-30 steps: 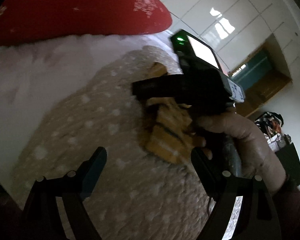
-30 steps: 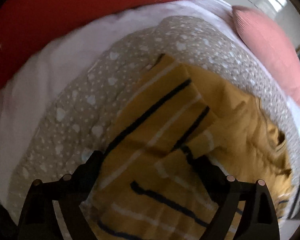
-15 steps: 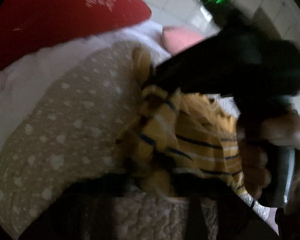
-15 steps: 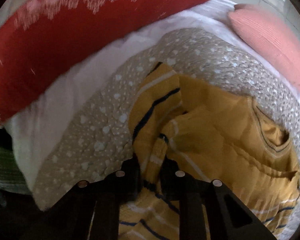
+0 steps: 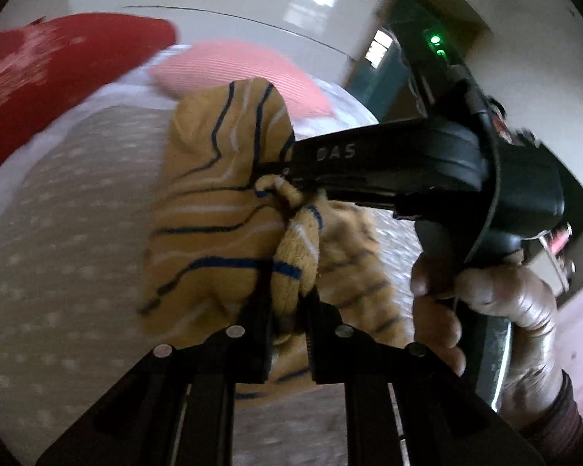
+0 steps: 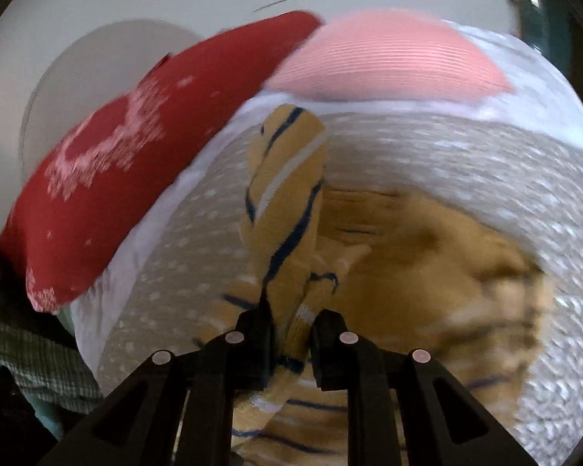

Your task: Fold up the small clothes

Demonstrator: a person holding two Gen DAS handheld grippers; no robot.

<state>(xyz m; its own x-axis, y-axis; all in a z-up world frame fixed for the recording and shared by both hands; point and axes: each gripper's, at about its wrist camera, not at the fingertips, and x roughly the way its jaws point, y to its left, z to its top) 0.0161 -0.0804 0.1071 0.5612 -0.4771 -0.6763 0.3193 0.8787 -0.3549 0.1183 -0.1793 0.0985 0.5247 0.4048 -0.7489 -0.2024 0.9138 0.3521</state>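
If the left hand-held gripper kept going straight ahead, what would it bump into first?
The left hand-held gripper already pinches the yellow striped sweater. Straight ahead, it would probably meet the right hand-held gripper gripping the same cloth, though depth is unclear.

Left hand-held gripper (image 5: pixel 287 303), wide open over dotted beige quilt (image 5: pixel 70 240) a second ago, now clamped on bunched edge of mustard-yellow knit garment with navy and white stripes (image 5: pixel 221 209). Right hand-held gripper (image 6: pixel 290 330), open then, now pinched on fold of same garment. Garment, earlier lying flat, now lifted off quilt into raised bunch between both grippers.
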